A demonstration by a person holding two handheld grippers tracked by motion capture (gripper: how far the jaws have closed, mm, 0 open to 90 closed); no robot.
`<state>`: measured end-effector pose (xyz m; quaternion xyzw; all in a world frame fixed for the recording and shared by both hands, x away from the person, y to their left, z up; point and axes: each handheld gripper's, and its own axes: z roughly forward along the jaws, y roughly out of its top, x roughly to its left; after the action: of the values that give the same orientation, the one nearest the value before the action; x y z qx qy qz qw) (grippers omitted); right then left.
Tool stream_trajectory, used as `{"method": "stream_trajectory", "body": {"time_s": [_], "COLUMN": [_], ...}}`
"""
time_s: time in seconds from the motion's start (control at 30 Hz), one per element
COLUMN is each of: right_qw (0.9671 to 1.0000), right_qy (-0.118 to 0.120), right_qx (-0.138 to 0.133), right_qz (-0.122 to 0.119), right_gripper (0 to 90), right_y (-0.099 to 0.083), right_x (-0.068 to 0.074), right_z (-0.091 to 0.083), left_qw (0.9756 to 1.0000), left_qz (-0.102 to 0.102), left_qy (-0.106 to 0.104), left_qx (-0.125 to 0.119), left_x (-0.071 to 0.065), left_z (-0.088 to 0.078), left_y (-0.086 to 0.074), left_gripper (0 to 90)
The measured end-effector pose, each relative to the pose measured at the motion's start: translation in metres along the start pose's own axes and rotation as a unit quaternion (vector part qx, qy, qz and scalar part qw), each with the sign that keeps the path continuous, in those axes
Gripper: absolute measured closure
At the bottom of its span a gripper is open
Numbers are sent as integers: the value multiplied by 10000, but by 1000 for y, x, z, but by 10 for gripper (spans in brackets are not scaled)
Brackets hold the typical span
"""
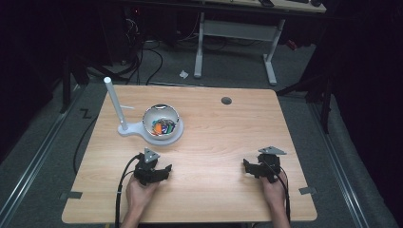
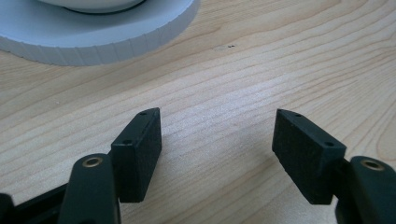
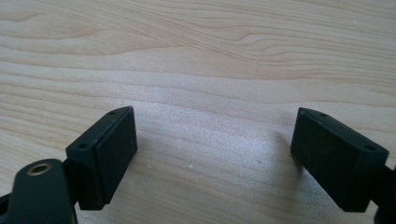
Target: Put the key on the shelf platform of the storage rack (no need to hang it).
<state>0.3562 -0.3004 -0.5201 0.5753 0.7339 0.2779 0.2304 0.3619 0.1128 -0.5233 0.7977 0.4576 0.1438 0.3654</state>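
A white bowl (image 1: 160,117) with several small coloured pieces (image 1: 162,126) inside sits on a white round base (image 1: 173,135) at the table's left-centre. A white upright rod (image 1: 115,103) rises from that base's left end. My left gripper (image 1: 161,171) rests low on the table near the front, below the bowl, jaws open with nothing between them (image 2: 217,140). The base's rim (image 2: 102,39) lies just ahead of it. My right gripper (image 1: 249,166) rests at the front right, open over bare wood (image 3: 215,144).
The wooden table (image 1: 218,137) has a small dark cable hole (image 1: 226,100) near its back edge. A white-legged desk (image 1: 237,33) stands beyond on the grey floor, with dark cables nearby. Bits of grey tape (image 1: 308,190) mark the table's front corners.
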Motion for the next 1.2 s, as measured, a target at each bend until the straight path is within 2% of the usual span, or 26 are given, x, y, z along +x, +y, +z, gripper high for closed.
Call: {"method": "stream_trajectory", "body": {"time_s": [0.43,1.2], "right_qw": [10000,10000], "right_qy": [1,0], "right_qx": [-4,-1], "right_qz": [0,-3], "right_gripper": [145,145], "right_y": [0,0], "right_x": [0,0], "right_z": [0,0], "left_qw": [9995,9995], "left_qz": [236,231], "left_qy": [199,212], "left_qx": [-41,-29], "left_x": [-5,-5], "left_z": [4,4], "left_y": [-1,-1], "left_gripper": [328,304]}}
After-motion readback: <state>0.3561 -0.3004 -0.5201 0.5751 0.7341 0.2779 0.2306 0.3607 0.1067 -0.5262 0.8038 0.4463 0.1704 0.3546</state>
